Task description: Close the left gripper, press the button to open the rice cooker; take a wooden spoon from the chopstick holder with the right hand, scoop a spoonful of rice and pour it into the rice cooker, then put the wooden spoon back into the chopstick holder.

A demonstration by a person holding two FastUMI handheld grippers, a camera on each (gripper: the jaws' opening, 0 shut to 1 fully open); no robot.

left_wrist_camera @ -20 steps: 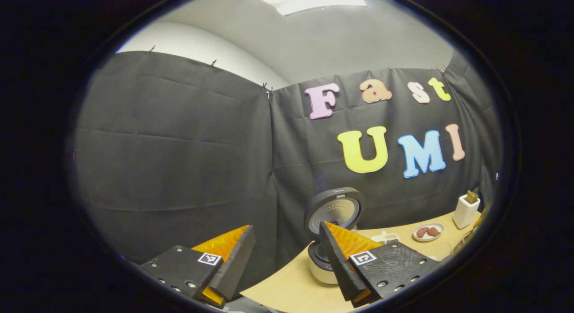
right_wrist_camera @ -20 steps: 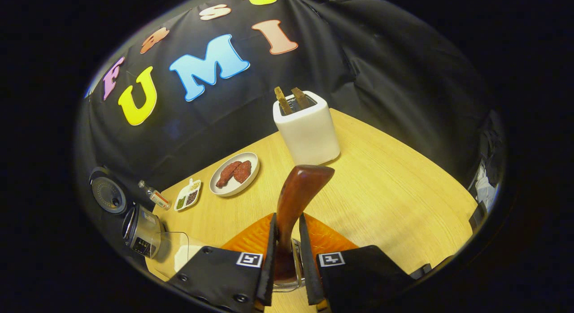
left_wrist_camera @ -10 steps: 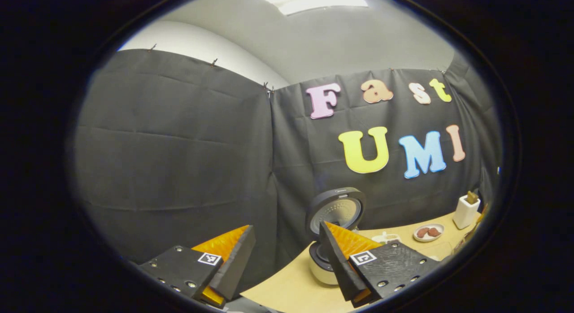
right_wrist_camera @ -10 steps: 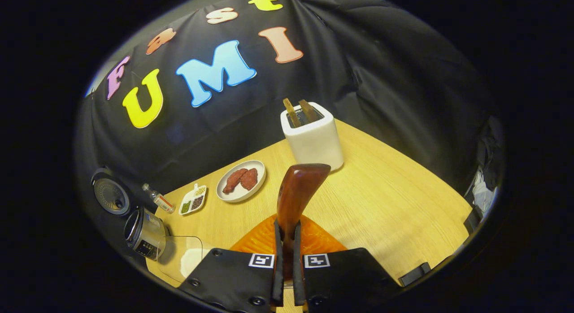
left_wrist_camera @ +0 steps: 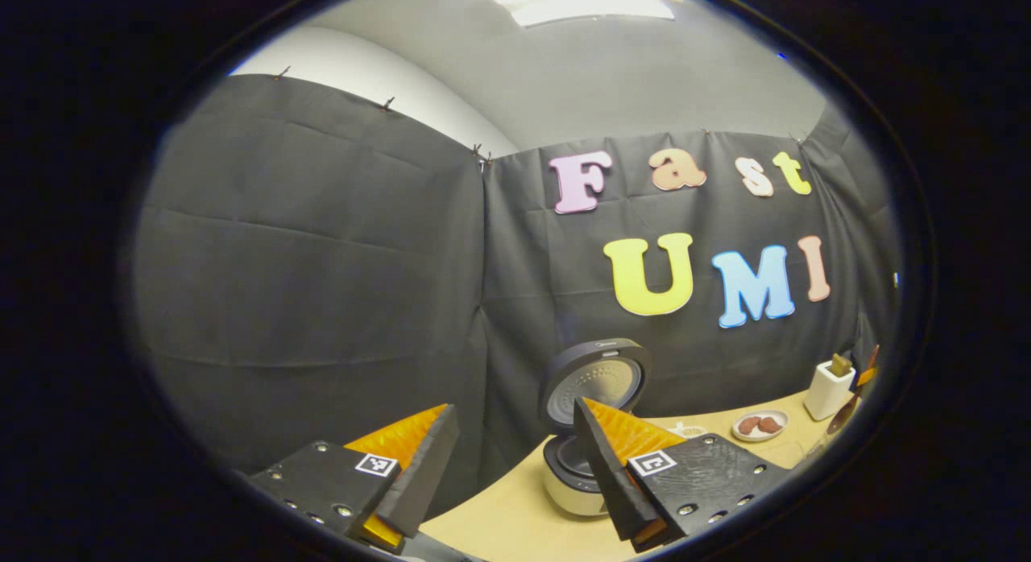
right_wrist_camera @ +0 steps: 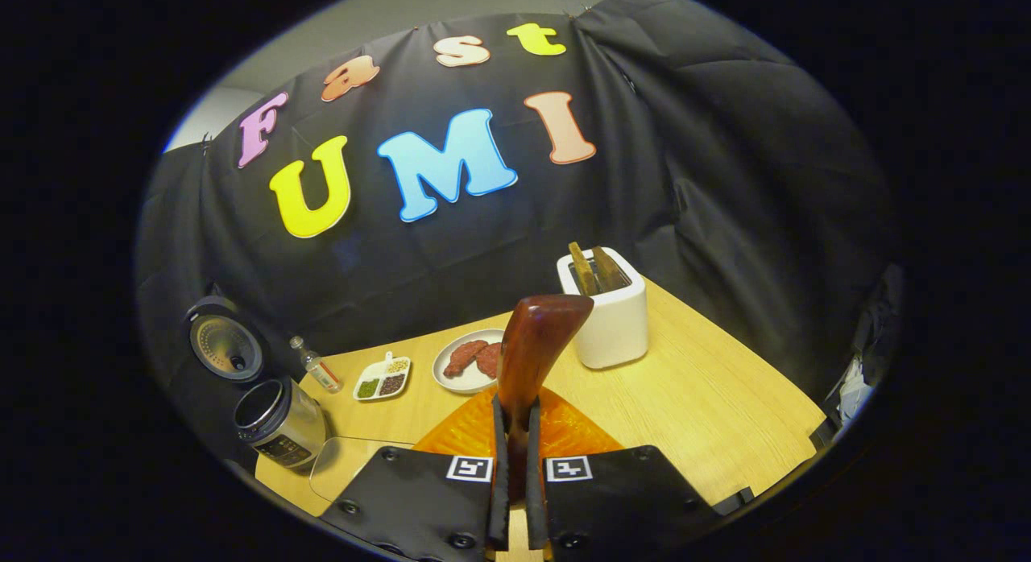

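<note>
We count two grippers. In the right gripper view the right gripper point(right_wrist_camera: 515, 465) has its two fingers pressed together on one wooden spoon point(right_wrist_camera: 533, 345), gripping the dark stem low down so the broad brown end rises above the fingertips, over the table point(right_wrist_camera: 725, 409). In the left gripper view the left gripper point(left_wrist_camera: 515, 457) has its two fingers spread wide with nothing between them.

We see one rice cooker point(right_wrist_camera: 278, 421), its lid point(right_wrist_camera: 225, 349) swung up and standing open against the black cloth, the silver pot below at the table's left edge. Just in front of it, in the right gripper view, lies one clear container point(right_wrist_camera: 354, 469); we cannot tell what it holds. Farther back on the table we count one small bottle point(right_wrist_camera: 318, 370), one divided dish point(right_wrist_camera: 383, 378) of mixed grains, one white plate point(right_wrist_camera: 459, 361) with two reddish-brown pieces, and one white toaster point(right_wrist_camera: 608, 312) with two slices standing in it.

The left gripper view gives the rice cooker point(left_wrist_camera: 576, 477) from its other side, the round inner face of the raised lid point(left_wrist_camera: 596, 381) toward us, with the plate point(left_wrist_camera: 757, 425) and toaster point(left_wrist_camera: 830, 385) small at the far right. The bottle and clear container are plain in the right gripper view; the ceiling light point(left_wrist_camera: 580, 2) is in the left one.
</note>
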